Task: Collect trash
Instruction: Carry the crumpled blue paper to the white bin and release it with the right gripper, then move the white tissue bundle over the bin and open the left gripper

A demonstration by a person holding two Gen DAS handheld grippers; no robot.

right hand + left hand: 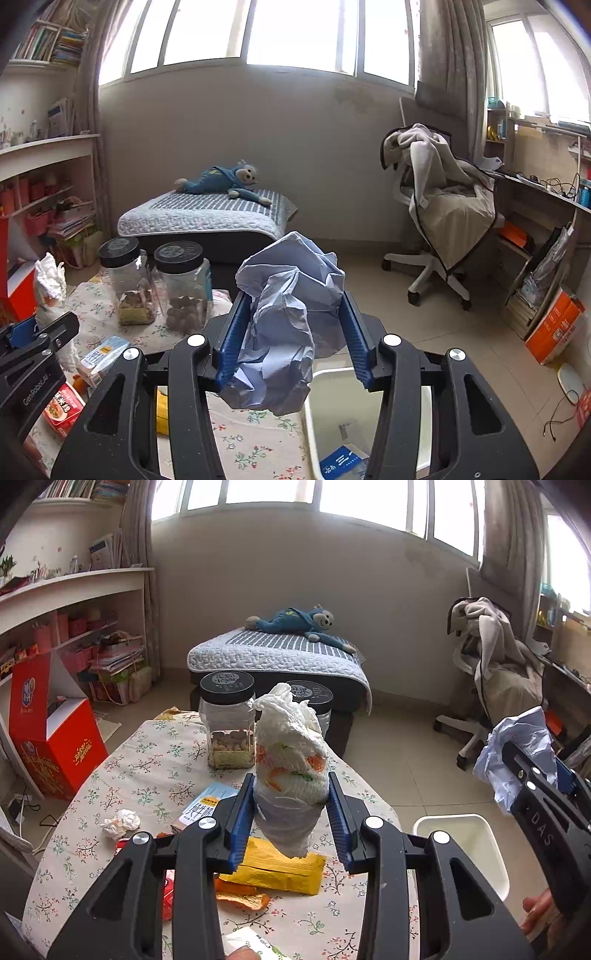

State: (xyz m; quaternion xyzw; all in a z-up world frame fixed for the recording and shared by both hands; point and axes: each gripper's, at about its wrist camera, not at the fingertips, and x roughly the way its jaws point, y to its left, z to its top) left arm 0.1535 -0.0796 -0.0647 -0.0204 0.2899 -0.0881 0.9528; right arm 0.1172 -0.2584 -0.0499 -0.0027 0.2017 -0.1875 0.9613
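A bedroom with a wide window lay beyond a round table (122, 775) covered in a floral cloth, and a low bed (273, 657) at 12 o'clock carried a blue plush monkey (299, 622). In the left wrist view the left claw (291, 805) was clenched on a wad of white tissue (288, 753) stained orange and green, held upright above the table. Two black-lidded clear jars (229, 723) stood just behind the wad. A smaller crumpled tissue (120, 823) lay on the cloth at 9 o'clock, a blue milk carton (205, 805) lay beside the left finger, and a yellow packet (284, 867) and orange peel (243, 897) lay under the claw. In the right wrist view the right claw (293, 339) gripped a ball of crumpled pale-blue paper (291, 325), held above the near rim of a white trash bin (328, 384) that stood beside the table at 5 o'clock. A blue box (341, 461) lay inside the bin. A red snack packet (62, 410) lay on the table at 8 o'clock. An office chair (439, 206) draped with a beige blanket stood at 2 o'clock.
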